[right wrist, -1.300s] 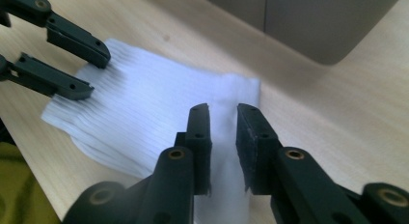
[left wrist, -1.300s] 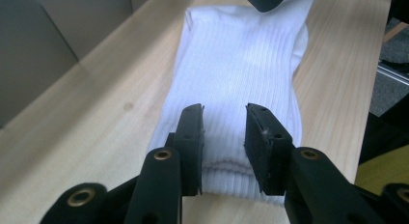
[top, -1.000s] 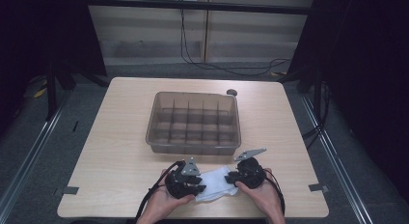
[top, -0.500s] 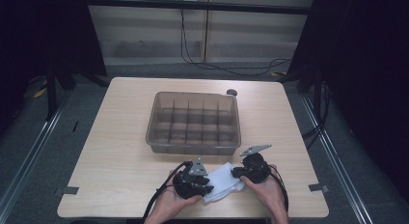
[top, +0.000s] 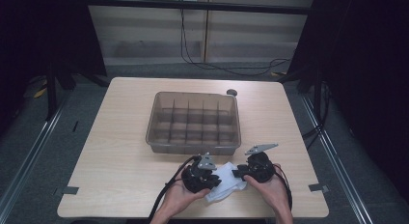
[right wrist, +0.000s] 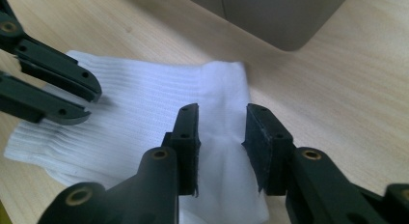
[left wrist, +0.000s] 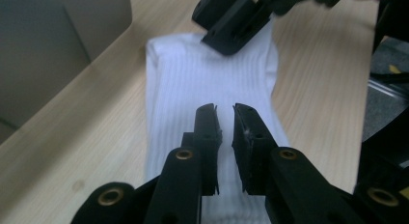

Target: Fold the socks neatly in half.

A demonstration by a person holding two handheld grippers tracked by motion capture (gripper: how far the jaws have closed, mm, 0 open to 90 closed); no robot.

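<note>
While one white sock (top: 225, 179) lies flat near the wooden table's (top: 120, 151) front edge, two grippers hover: left gripper (left wrist: 224, 119) closing, a narrow gap remaining; right gripper (right wrist: 221, 121) opening. One divided bin (top: 194, 121) behind; dark room.

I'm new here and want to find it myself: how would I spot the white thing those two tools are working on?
Find the wooden table, then the brown divided box in its middle. On the table's near side, between the person's two hands, lies a white ribbed sock, the one soft, pale thing there.
</note>
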